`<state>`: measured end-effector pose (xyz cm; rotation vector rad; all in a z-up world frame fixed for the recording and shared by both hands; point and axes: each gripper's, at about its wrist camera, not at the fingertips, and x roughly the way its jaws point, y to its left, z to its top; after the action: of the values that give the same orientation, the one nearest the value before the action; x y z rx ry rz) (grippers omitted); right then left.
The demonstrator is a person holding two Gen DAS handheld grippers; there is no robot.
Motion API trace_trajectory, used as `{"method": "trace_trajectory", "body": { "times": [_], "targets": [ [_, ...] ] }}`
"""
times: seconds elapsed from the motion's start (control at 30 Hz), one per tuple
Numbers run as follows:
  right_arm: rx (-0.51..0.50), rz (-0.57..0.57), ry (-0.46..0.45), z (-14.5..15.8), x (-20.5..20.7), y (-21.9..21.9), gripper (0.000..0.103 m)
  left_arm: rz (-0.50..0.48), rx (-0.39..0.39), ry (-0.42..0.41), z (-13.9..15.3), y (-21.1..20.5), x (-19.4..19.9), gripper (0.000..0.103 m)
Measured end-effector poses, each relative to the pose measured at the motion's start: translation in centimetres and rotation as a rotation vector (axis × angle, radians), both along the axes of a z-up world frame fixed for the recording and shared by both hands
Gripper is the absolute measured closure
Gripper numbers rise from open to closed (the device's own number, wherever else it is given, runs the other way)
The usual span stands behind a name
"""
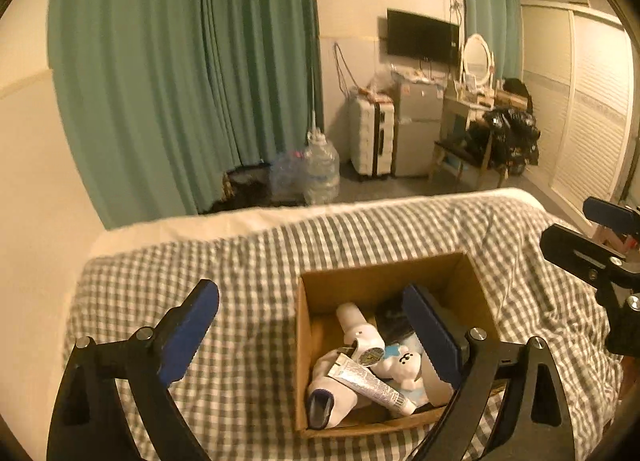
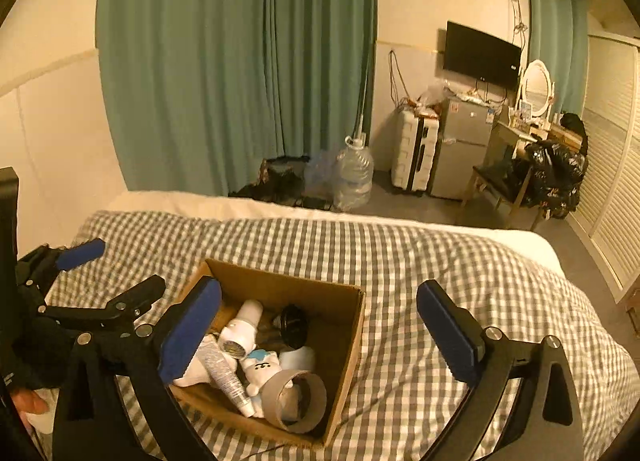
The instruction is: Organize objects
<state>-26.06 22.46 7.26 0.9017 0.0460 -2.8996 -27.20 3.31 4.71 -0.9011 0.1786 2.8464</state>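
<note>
Cardboard box point(image 2: 344, 325) sits mid-bed on the checked duvet point(image 2: 440, 261), holding white bottle point(image 2: 244, 325), tube point(image 2: 224, 373), plush toy point(image 2: 262, 369), tape roll point(image 2: 296, 401). Left gripper point(image 1: 312, 325) and right gripper point(image 2: 320, 325) both spread wide, empty. Risk: soft bedding lets the box tip if a jaw catches its rim
</note>
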Motion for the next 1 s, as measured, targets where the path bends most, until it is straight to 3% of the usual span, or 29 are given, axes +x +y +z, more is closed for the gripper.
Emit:
{"method": "trace_trajectory", "body": {
  "times": [0.37,0.6,0.67,0.8,1.0],
  "targets": [
    [0.003,-0.02,0.151,7.8,8.4,-0.4,0.001,0.023,0.025,0.137,7.7,-1.5,7.5,0.002],
    [0.005,-0.018,0.209,10.4,13.7,-0.3,0.001,0.025,0.051,0.209,10.5,-2.4,12.2,0.0],
    [0.019,-0.02,0.231,10.8,15.1,-0.3,0.001,0.053,0.051,0.228,10.6,-2.7,13.5,0.0],
    [0.058,-0.03,0.279,10.1,17.9,0.1,0.001,0.077,0.126,0.275,9.3,-3.9,16.2,0.0],
    [0.026,-0.045,0.285,5.9,20.6,0.4,0.001,0.092,0.16,0.252,6.3,-4.4,18.5,0.0]
  ]
}}
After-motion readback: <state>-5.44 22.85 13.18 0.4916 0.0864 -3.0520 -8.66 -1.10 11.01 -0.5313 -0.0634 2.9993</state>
